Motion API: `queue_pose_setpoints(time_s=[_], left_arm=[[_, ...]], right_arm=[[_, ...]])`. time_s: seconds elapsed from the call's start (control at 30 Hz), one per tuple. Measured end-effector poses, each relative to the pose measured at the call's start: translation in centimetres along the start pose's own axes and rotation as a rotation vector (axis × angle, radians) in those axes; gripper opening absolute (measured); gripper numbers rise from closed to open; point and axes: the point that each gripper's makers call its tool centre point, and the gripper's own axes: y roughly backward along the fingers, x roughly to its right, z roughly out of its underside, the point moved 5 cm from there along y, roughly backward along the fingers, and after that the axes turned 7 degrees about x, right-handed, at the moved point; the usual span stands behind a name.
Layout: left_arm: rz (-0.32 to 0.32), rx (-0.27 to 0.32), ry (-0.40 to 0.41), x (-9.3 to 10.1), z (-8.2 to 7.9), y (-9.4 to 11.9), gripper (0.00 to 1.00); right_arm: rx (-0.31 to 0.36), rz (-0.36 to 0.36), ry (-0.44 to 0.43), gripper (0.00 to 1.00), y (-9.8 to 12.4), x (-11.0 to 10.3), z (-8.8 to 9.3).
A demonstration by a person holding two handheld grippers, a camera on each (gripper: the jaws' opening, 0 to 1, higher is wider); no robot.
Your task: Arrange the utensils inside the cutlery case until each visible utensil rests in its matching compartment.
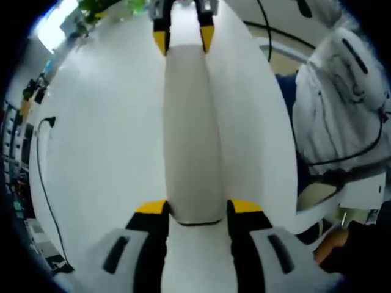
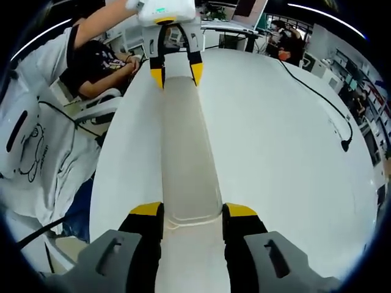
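Note:
A long, pale, translucent cutlery case (image 1: 190,140) stretches lengthwise between my two grippers, above the white table (image 1: 104,152). In the left gripper view, my left gripper (image 1: 198,209) is shut on the case's near end, a yellow-tipped finger on each side. My right gripper (image 1: 183,38) clamps the far end. The right gripper view mirrors this. There my right gripper (image 2: 193,211) is shut on the near end of the case (image 2: 186,159), and my left gripper (image 2: 176,74) pinches the far end. What lies inside the case is hidden.
A black cable (image 1: 41,152) trails along the table edge, also seen as the cable (image 2: 317,97) with a plug. A person in a white printed shirt (image 1: 342,104) stands close beside the table. Another person in a black shirt (image 2: 98,61) sits at the far side.

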Motion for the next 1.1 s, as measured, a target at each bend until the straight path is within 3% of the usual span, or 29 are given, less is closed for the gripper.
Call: queue_pose_setpoints(time_s=[1.1], left_arm=[[0.002,0.021,-0.001,-0.03,0.26,-0.24,0.4]], right_arm=[[-0.001,-0.002,0.006,0.39,-0.17,0.17,0.03]])
